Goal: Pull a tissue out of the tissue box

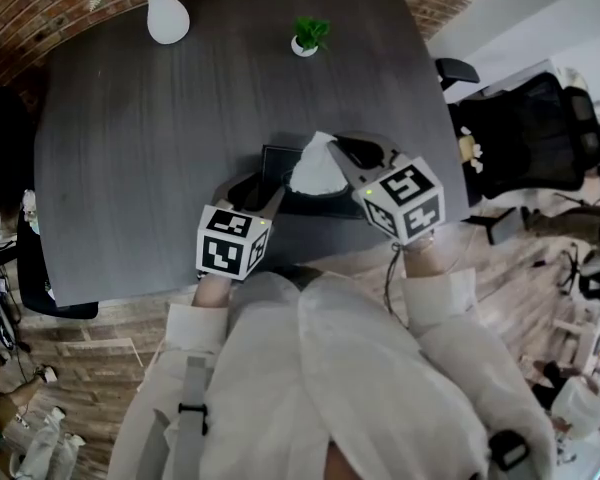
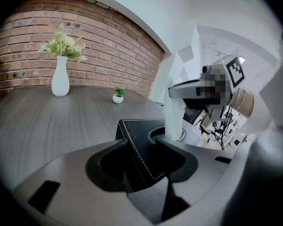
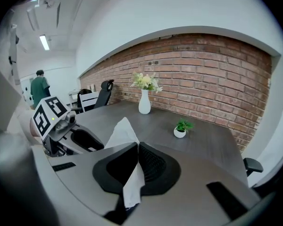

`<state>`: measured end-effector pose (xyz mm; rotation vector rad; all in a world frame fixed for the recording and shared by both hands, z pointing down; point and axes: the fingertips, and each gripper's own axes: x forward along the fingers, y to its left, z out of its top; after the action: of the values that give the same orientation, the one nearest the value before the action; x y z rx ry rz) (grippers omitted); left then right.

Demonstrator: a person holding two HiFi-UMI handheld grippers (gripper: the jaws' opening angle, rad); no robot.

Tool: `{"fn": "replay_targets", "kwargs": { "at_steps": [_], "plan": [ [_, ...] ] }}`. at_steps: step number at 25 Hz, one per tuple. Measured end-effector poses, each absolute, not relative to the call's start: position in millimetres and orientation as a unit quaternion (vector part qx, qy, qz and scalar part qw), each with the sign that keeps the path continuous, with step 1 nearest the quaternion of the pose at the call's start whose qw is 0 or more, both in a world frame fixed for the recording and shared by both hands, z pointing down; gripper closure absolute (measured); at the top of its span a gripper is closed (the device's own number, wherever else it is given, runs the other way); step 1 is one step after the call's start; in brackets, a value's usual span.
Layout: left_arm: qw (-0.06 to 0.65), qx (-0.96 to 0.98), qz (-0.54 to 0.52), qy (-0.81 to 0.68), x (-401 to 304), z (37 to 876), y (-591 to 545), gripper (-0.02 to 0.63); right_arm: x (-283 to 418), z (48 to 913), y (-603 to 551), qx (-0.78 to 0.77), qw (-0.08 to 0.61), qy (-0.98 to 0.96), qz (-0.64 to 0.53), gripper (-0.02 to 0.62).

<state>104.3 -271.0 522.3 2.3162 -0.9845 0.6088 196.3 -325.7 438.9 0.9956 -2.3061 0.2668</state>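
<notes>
A black leather tissue box point(image 1: 277, 166) stands near the front edge of the dark table point(image 1: 160, 138). A white tissue point(image 1: 315, 168) rises out of its round opening. My right gripper point(image 1: 332, 150) is shut on the top of that tissue; in the right gripper view the tissue point(image 3: 122, 133) is pinched between the closed jaws of my right gripper point(image 3: 136, 147), with a strip hanging below. My left gripper point(image 1: 268, 196) is closed on the box's near corner. The left gripper view has the box point(image 2: 137, 128) filling the gap of my left gripper point(image 2: 142, 144), and the tissue point(image 2: 173, 121) stretched upward.
A white vase of flowers point(image 1: 167, 13) and a small potted plant point(image 1: 308, 36) stand at the table's far side, by a brick wall. A black office chair point(image 1: 525, 133) is to the right. A person point(image 3: 39, 86) stands far off.
</notes>
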Motion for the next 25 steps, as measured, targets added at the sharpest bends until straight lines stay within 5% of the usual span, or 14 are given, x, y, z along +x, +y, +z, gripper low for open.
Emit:
{"fn": "replay_targets", "kwargs": {
  "at_steps": [25],
  "plan": [
    [0.274, 0.858, 0.229, -0.37, 104, 522, -271, 0.436, 215, 398, -347, 0.417, 0.243, -0.871, 0.09, 0.583]
  ]
}}
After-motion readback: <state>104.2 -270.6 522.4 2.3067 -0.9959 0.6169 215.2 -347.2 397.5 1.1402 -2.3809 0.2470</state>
